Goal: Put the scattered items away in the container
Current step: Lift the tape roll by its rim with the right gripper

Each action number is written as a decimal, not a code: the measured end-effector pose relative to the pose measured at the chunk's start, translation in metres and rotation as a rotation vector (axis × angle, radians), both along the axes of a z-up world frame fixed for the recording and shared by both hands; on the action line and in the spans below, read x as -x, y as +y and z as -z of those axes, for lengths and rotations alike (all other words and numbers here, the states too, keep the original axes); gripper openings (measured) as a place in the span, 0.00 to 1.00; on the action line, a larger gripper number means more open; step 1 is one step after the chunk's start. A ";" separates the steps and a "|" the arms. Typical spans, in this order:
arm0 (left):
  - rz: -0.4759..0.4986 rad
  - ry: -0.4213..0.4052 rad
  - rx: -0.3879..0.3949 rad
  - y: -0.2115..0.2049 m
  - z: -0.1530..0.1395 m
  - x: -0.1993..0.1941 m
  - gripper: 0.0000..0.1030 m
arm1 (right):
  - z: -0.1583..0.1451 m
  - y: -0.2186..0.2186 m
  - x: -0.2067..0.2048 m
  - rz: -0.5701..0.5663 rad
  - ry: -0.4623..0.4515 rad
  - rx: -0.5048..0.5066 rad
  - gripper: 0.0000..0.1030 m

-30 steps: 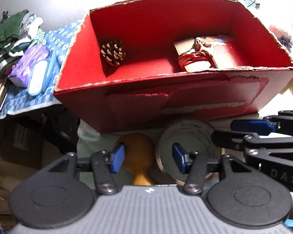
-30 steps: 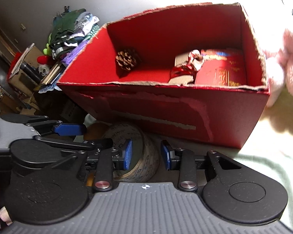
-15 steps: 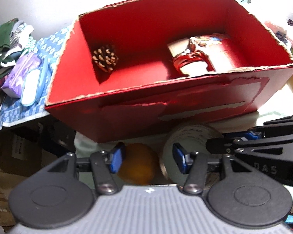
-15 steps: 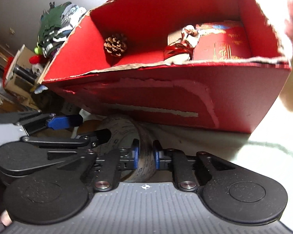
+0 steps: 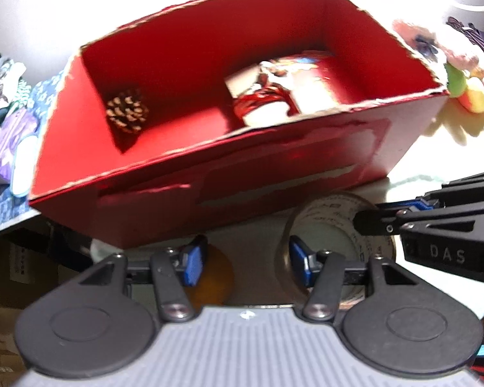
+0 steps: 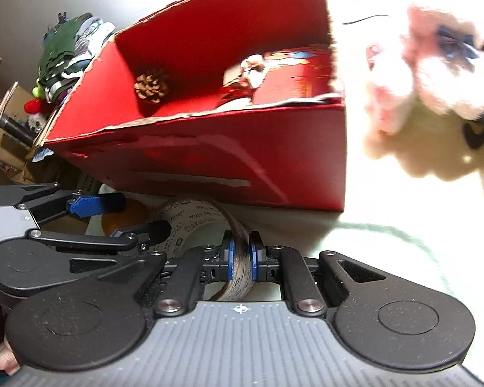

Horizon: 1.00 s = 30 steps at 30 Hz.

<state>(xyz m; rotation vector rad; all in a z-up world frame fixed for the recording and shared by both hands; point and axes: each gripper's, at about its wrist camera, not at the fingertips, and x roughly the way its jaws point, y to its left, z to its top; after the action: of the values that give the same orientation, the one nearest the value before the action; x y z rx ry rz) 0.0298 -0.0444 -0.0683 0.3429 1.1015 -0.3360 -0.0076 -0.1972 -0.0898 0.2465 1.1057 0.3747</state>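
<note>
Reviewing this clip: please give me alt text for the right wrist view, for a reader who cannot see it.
The right gripper is shut on the wall of a roll of tape in front of a red box. The box holds a pine cone and a red packet. The left gripper shows open at left, a pink plush toy at right.

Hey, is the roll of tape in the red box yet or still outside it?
Outside. The tape roll sits in front of the red box, its band pinched by the right hand-held gripper; the left hand-held gripper is open.
</note>
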 end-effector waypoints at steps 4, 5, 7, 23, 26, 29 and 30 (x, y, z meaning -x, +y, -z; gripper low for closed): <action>0.016 0.054 0.012 -0.014 0.009 0.002 0.56 | -0.002 -0.011 0.003 0.014 -0.018 0.029 0.10; 0.018 0.065 0.018 -0.017 0.010 0.002 0.55 | -0.002 -0.013 0.004 0.015 -0.022 0.038 0.10; 0.023 0.092 0.027 -0.025 0.013 0.002 0.52 | -0.003 -0.020 0.006 0.020 -0.026 0.037 0.10; 0.109 0.159 0.048 -0.094 0.019 0.019 0.16 | -0.005 -0.068 0.015 0.070 -0.034 0.052 0.11; 0.130 0.150 0.041 -0.106 0.019 0.020 0.16 | -0.007 -0.079 0.017 0.089 -0.038 0.052 0.11; 0.151 0.146 0.037 -0.118 0.016 0.021 0.16 | -0.008 -0.091 0.020 0.114 -0.040 0.047 0.11; 0.160 0.142 0.034 -0.123 0.015 0.022 0.16 | -0.009 -0.095 0.021 0.124 -0.041 0.044 0.11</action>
<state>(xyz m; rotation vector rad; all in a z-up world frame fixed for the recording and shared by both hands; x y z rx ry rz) 0.0076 -0.1670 -0.0830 0.3828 1.2088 -0.5268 -0.0283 -0.2919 -0.0810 0.2659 1.0511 0.2441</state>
